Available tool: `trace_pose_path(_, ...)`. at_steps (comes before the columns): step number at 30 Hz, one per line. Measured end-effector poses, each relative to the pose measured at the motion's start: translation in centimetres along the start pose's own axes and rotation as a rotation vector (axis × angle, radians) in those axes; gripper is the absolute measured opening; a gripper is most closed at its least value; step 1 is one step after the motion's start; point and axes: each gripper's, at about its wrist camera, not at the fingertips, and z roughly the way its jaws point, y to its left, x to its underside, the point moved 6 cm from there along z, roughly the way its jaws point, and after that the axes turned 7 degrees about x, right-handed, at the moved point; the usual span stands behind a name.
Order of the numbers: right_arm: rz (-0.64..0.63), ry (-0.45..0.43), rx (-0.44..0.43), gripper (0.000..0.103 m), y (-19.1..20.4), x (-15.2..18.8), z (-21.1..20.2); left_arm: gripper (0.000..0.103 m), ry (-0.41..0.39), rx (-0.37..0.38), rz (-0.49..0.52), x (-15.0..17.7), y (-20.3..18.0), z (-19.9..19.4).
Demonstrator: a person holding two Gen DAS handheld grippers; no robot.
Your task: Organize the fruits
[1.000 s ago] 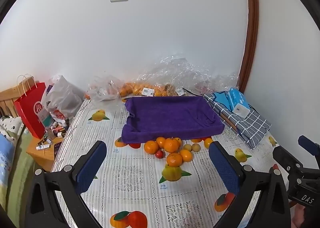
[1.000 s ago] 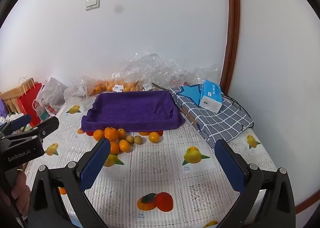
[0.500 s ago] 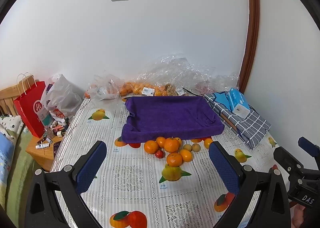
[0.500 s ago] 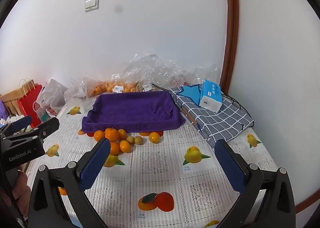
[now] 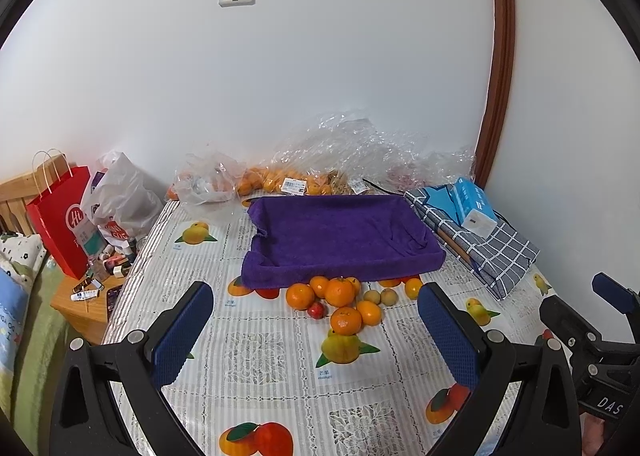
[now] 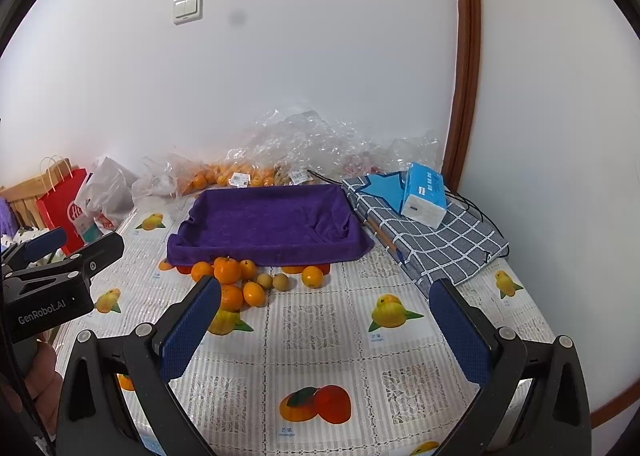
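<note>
Two claws hang above the tabletop [image 5: 280, 360], both spread wide and holding nothing. The left claw [image 5: 316, 326] points at the oranges [image 5: 340, 292], which sit in a small pile just in front of the purple tray [image 5: 340, 232]. The right claw [image 6: 326, 322] is off to the side. Only the right view shows a hand [image 6: 40, 376] gripping the other tool. The tray has nothing in it. A bag of oranges [image 5: 276, 181] lies behind it by the wall.
</note>
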Motion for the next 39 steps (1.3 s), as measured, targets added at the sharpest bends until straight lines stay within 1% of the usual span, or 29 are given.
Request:
trace_pose_path(20,-0.010,-0.012,0.000,0.103,0.2,-0.3,-0.8,0.103,-0.009,0.004,0.000,-0.3,-0.2,-0.7)
trace_pose_path(28,-0.007,-0.017,-0.008,0.103,0.1,-0.5,-1.1,0.103,-0.024,0.004,0.005,-0.6,0.1,-1.4)
trace_pose_path(39,-0.015,-0.013,-0.014,0.103,0.5,-0.4,-0.7,0.103,-0.022,0.003,0.008,-0.5,0.0,-1.2)
